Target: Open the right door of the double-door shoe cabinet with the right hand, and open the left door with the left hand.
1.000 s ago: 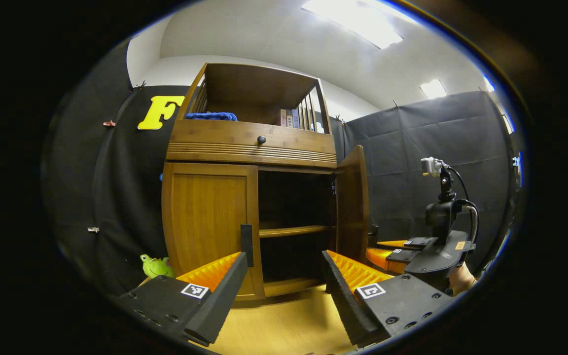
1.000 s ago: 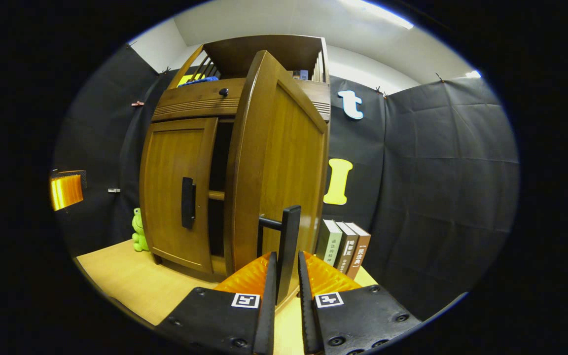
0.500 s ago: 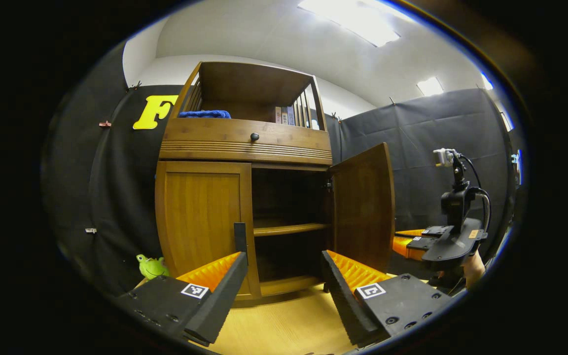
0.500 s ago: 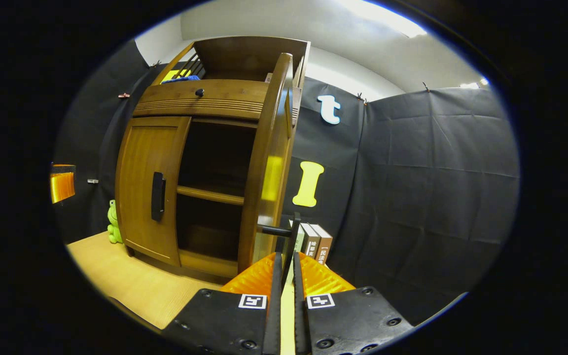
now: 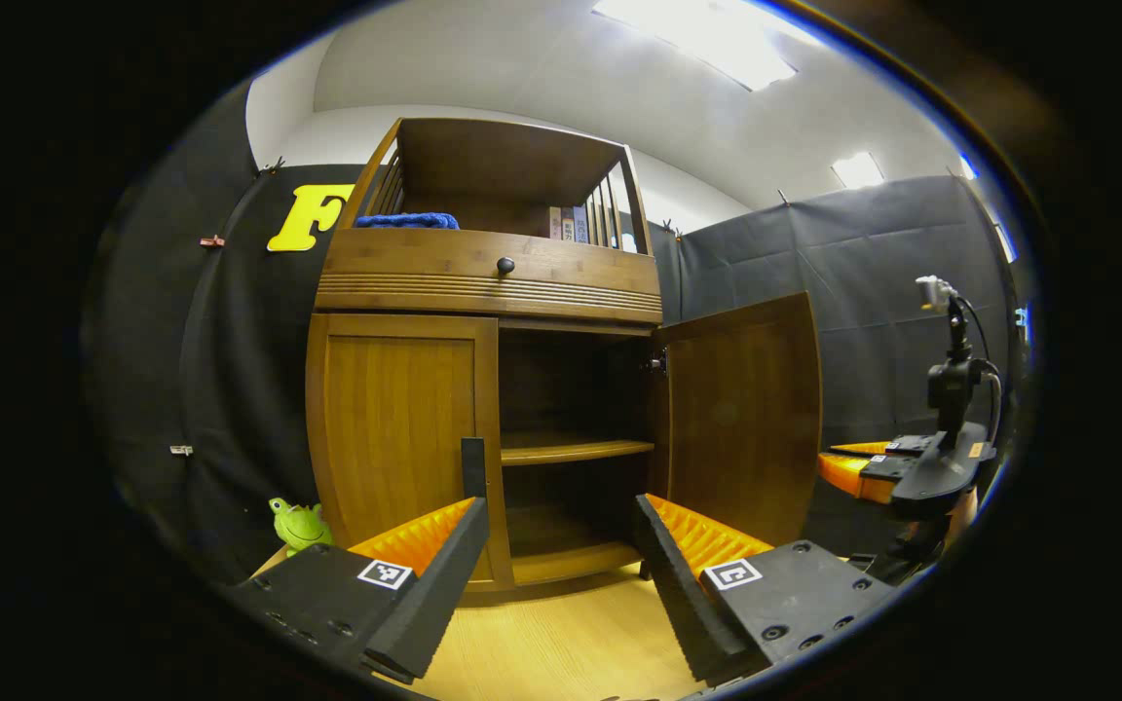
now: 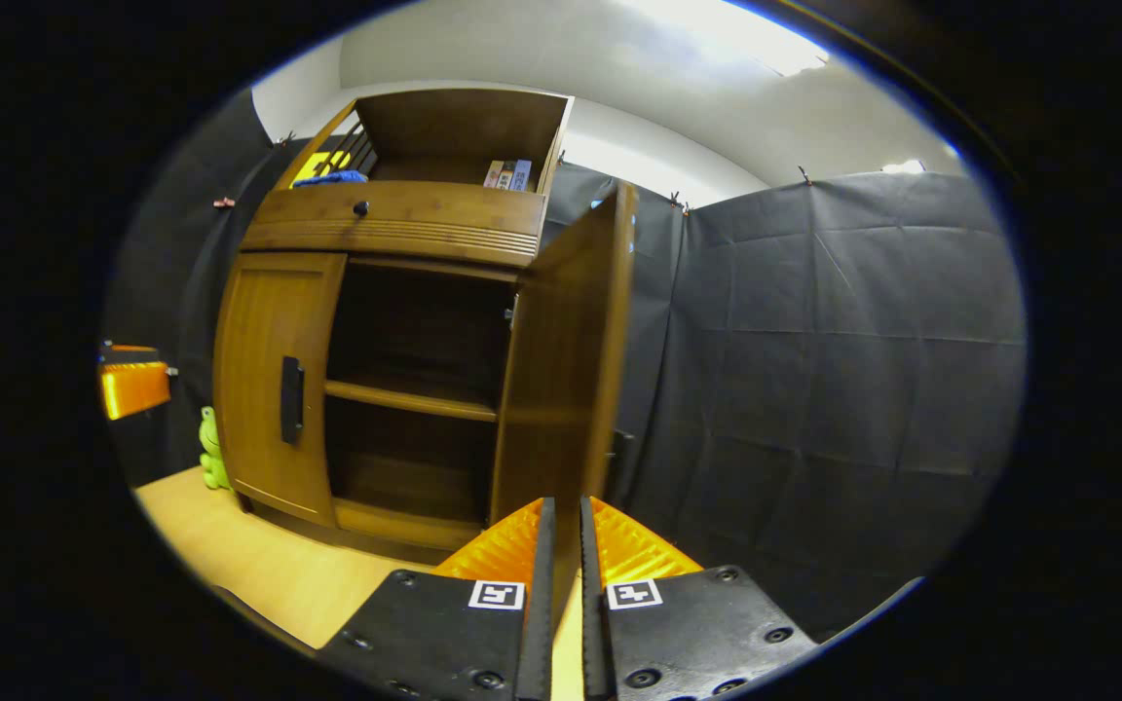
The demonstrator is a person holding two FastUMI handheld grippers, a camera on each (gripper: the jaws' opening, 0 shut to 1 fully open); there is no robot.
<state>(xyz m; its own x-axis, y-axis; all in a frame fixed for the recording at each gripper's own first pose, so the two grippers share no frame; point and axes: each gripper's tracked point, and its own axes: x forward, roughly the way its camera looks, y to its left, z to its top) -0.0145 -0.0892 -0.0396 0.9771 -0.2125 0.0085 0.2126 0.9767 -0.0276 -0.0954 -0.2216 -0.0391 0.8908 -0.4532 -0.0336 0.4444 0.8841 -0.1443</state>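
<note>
Black cloth walls back a wooden shoe cabinet [image 5: 483, 292] on a pale table [image 5: 561, 643]. Its right door [image 6: 561, 370] stands wide open; the right gripper [image 6: 561, 545], at 6 o'clock in the right gripper view, has fingers nearly together at the door's edge, grip unclear. Left gripper [image 5: 561, 545] gapes before the closed left door [image 5: 395, 428], handle [image 5: 473, 467] untouched. A green frog toy [image 5: 300, 524] sits at 8 o'clock.

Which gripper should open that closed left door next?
Left. The left gripper is open, facing the left door, near its handle. The right gripper is at the open right door.
</note>
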